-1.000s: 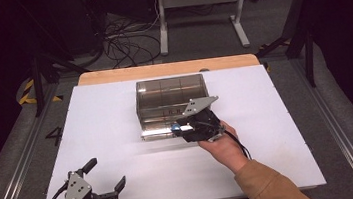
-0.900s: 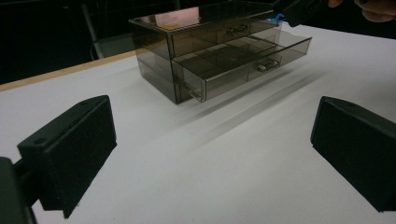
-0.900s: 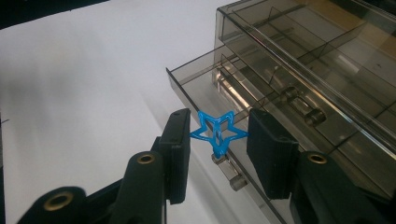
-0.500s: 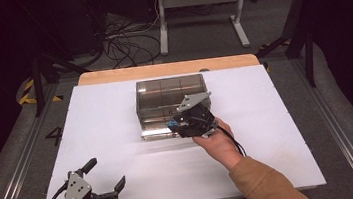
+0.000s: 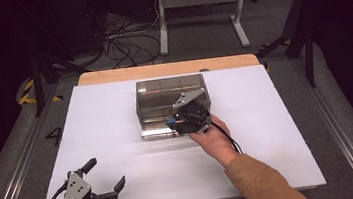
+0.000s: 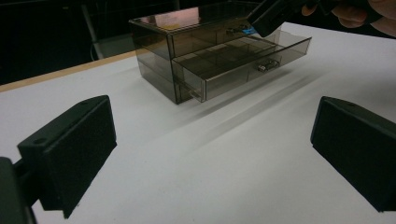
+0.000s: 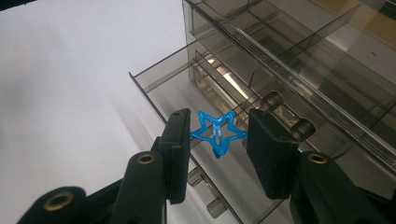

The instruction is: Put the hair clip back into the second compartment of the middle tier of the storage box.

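Observation:
A smoky see-through drawer box (image 5: 163,92) stands at the middle of the white table (image 5: 279,138). Its lower drawer (image 6: 243,63) is pulled out toward me, with dividers inside and a small knob on the front. My right gripper (image 5: 173,124) hovers over that open drawer (image 7: 168,88) and is shut on a small blue star (image 7: 217,132), which spans the gap between its pads. The star (image 5: 170,123) shows as a blue speck at the gripper's tip. My left gripper (image 5: 106,174) rests low at the table's front left corner, open and holding nothing, aimed at the box (image 6: 187,42).
A wooden strip (image 5: 161,70) edges the table's far side. Metal rails (image 5: 16,168) run along both sides of the table. Behind it, cables (image 5: 122,40) lie on the floor beside a white desk frame (image 5: 199,6).
My right gripper has moved a little left and farther from me with the star, now over the open drawer. The left gripper has stayed put.

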Available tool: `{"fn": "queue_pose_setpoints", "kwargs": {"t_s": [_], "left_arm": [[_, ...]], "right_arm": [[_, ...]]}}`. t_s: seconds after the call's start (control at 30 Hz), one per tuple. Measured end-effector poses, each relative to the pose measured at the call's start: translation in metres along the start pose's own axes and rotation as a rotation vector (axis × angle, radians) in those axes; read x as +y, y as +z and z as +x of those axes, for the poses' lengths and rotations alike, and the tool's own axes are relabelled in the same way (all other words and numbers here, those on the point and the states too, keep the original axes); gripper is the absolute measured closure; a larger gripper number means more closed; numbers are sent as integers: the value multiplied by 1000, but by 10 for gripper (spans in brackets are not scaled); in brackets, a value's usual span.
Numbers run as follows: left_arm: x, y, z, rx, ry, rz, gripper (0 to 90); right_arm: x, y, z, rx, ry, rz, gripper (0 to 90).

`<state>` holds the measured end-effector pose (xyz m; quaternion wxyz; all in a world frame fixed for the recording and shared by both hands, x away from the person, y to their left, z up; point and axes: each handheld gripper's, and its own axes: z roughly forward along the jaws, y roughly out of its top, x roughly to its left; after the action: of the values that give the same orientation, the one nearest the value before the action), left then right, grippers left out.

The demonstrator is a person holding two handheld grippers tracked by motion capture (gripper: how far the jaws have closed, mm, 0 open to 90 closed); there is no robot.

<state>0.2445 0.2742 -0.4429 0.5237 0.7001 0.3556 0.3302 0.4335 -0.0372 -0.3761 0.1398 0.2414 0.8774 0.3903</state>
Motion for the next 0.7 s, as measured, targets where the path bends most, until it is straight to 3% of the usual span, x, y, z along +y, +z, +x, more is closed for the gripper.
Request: {"fn": "queue_pose_setpoints", "kwargs": {"t_s": [0.33,0.7], "left_arm": [[0,0,0,0,5,0,8],[0,0,0,-2,4,0,8]], "right_arm": [[-3,6,-2,-11,-7,15,606],[-5,16,-7,-32,6,75,606]]}}
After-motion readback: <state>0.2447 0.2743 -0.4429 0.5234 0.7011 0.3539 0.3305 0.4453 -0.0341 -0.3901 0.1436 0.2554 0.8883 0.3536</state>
